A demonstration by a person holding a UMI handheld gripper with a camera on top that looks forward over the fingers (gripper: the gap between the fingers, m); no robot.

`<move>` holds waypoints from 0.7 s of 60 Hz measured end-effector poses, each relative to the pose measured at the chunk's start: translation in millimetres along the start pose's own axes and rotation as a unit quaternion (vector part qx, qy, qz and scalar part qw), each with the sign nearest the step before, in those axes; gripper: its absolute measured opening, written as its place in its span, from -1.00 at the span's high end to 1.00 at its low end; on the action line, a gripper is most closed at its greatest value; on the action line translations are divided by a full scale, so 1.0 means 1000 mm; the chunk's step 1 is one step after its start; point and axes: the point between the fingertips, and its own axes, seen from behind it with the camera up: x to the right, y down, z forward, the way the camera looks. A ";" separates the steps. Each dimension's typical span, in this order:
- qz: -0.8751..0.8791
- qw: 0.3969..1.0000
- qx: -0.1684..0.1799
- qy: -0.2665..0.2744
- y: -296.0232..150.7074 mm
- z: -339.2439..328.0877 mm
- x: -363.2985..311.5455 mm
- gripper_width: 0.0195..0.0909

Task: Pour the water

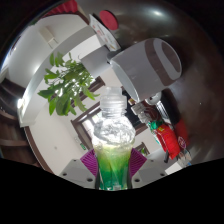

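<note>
A clear plastic water bottle (113, 135) with a white cap and a green label stands upright between my fingers. My gripper (113, 165) is shut on the bottle, with the purple pads (90, 161) pressing its lower body from both sides. The bottle is lifted, and the room shows tilted behind it. The bottle's base is hidden below the fingers.
A leafy green plant (68, 85) stands beyond the bottle to the left. A round grey table top (150, 66) lies beyond to the right. Something red (170, 138) sits lower right. Pale floor (60, 135) spreads to the left.
</note>
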 end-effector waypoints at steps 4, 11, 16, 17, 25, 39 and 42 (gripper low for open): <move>0.006 1.000 -0.003 0.014 -0.001 0.003 0.005 0.53; 0.008 1.000 0.000 0.014 -0.004 0.003 0.003 0.53; 0.006 1.000 0.002 0.022 -0.006 0.000 0.008 0.54; 0.003 1.000 0.000 0.025 -0.005 0.000 0.010 0.54; -0.054 0.997 -0.014 0.048 0.003 -0.006 0.016 0.53; -0.453 0.884 -0.102 0.053 0.055 -0.007 -0.033 0.53; -0.541 0.833 -0.102 0.043 0.055 -0.006 -0.055 0.53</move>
